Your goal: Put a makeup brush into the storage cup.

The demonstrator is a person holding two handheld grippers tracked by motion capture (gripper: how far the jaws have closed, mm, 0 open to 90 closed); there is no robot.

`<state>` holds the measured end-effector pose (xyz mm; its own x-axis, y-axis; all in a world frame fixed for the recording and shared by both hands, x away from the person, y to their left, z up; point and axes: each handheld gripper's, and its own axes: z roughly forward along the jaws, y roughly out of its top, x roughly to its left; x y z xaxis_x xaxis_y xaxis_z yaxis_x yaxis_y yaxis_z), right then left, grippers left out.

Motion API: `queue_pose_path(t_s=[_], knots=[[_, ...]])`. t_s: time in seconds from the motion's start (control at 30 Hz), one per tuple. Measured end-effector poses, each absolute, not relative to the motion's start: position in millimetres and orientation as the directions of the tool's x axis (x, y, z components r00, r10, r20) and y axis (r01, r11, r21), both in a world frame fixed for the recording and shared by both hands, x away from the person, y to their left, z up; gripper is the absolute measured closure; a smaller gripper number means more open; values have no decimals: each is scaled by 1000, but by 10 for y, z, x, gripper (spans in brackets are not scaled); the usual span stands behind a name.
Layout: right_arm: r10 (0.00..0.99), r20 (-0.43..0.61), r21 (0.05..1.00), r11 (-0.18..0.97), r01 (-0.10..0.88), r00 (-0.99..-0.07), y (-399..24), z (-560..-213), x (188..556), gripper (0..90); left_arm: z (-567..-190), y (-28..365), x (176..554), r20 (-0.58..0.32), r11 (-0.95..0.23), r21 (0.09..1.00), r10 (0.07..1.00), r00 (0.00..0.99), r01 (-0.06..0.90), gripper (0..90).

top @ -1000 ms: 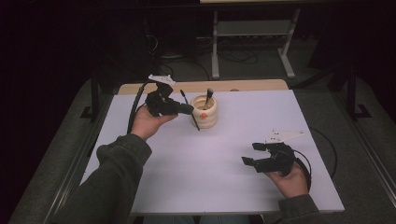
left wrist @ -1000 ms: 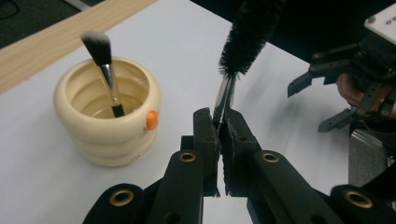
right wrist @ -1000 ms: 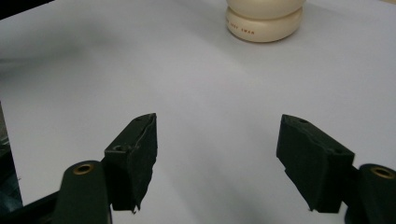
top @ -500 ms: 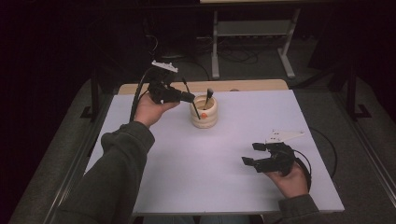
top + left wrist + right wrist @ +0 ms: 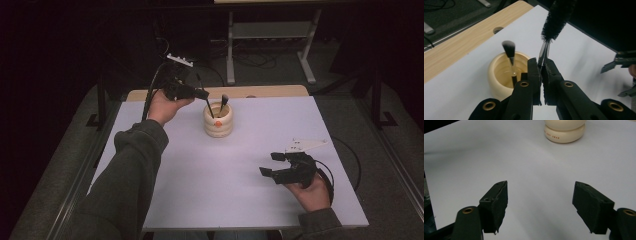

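My left gripper (image 5: 204, 93) (image 5: 541, 65) is shut on the thin handle of a black bristle brush (image 5: 556, 17), held just left of and above a cream cup (image 5: 218, 122) (image 5: 497, 75). The brush's (image 5: 209, 107) lower end slants down over the cup's mouth. A dark makeup brush (image 5: 223, 102) (image 5: 509, 48) stands in the cup. My right gripper (image 5: 268, 164) (image 5: 540, 186) stands open low over the white table near the front right, with nothing between its jaws. It also appears at the right edge of the left gripper view (image 5: 611, 82). The cup's base (image 5: 564, 132) lies ahead of it.
The white table top (image 5: 225, 195) has a wooden strip (image 5: 270, 91) along its far edge, with a round hole (image 5: 497, 30) in it. A metal stand (image 5: 270, 30) and cables lie on the dark floor beyond. Dark rails run along both sides of the table.
My left gripper has moved up and away to the far left of the cup, carrying the bristle brush with it. The right gripper has stayed put.
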<state>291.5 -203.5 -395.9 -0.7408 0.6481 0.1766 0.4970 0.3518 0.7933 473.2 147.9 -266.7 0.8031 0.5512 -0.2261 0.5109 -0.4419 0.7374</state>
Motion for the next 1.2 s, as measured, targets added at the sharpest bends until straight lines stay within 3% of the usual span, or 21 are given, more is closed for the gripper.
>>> queue_pose_path(t_s=[1.2], knots=[[648, 183, 796, 344, 498, -739, -2046, -3962, 2929, 260, -2702, 1336, 5096, -204, -436, 714, 619, 759, 548, 856]])
